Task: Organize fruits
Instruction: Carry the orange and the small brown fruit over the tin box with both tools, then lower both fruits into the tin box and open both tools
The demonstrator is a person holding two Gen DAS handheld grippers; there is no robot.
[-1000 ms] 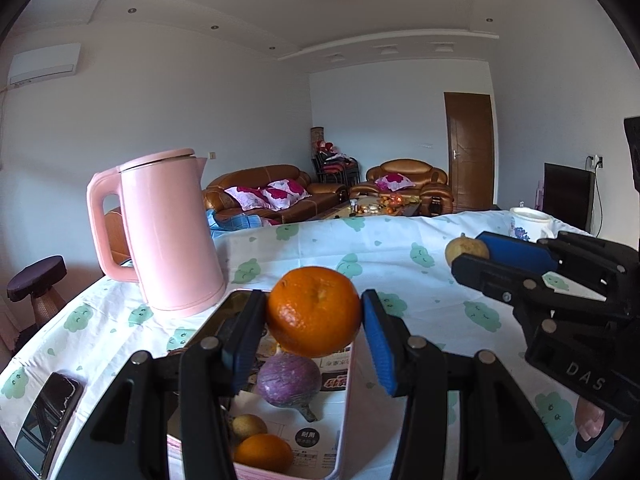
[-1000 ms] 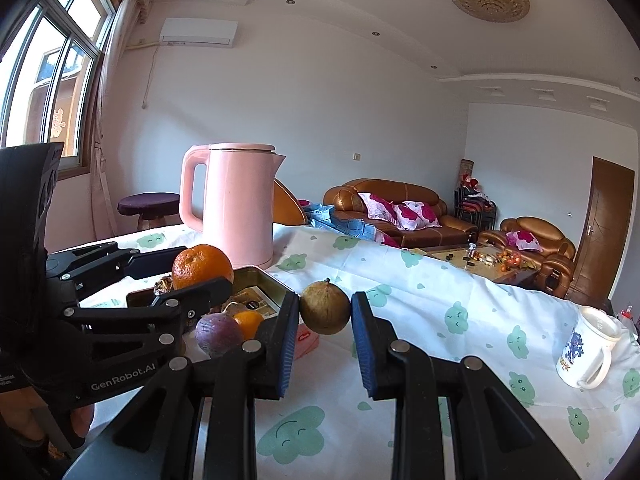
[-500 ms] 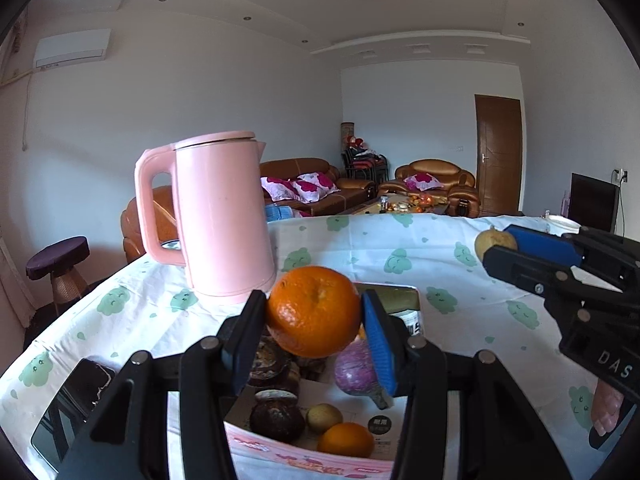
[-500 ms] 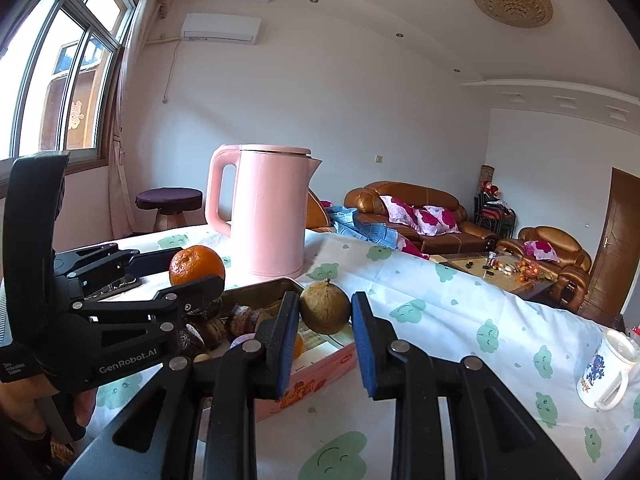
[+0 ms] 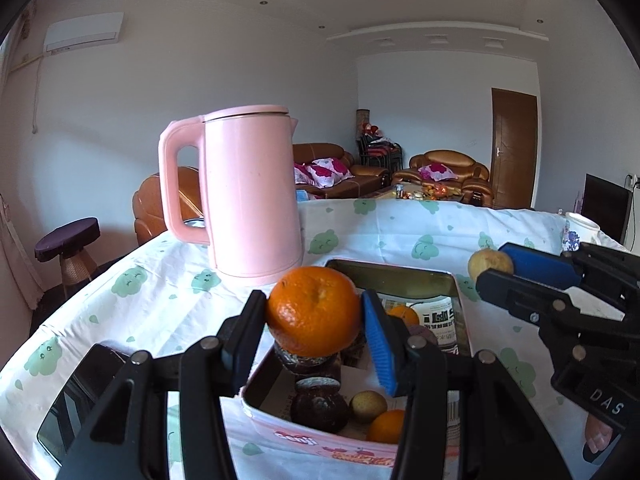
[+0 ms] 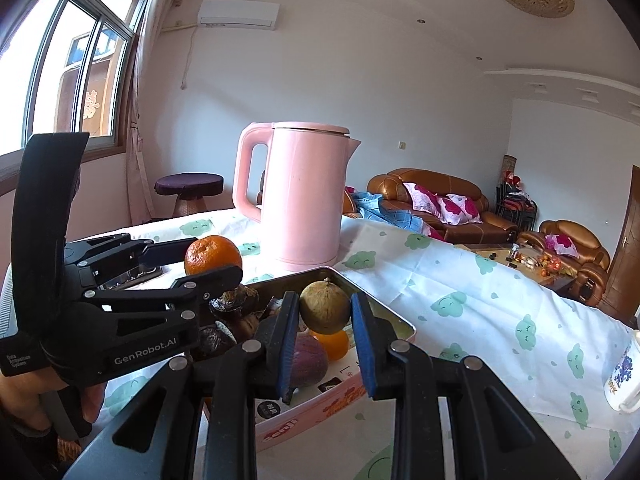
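My left gripper (image 5: 314,312) is shut on an orange (image 5: 314,310), held above the near end of a pink-sided tin box (image 5: 400,276). In the right wrist view the same orange (image 6: 213,255) sits in the left gripper (image 6: 212,256) at the left. My right gripper (image 6: 325,308) is shut on a small brown-green round fruit (image 6: 325,307), over the tin box (image 6: 360,392). That fruit (image 5: 490,264) also shows at the right of the left wrist view. Inside the box lie dark fruits (image 5: 318,402), a purple fruit (image 6: 306,362), small oranges (image 5: 386,426) and a small green fruit (image 5: 368,402).
A tall pink kettle (image 5: 250,196) stands just behind the box on the cloud-print tablecloth (image 5: 420,236). A dark phone (image 5: 76,396) lies at the near left. A white mug (image 6: 622,376) sits at the right edge. A person's fingers (image 5: 596,436) hold the right gripper.
Both grippers have travelled leftward over the table with their fruits; the kettle and tin box have slid rightward in both views, and the box now lies under both grippers.
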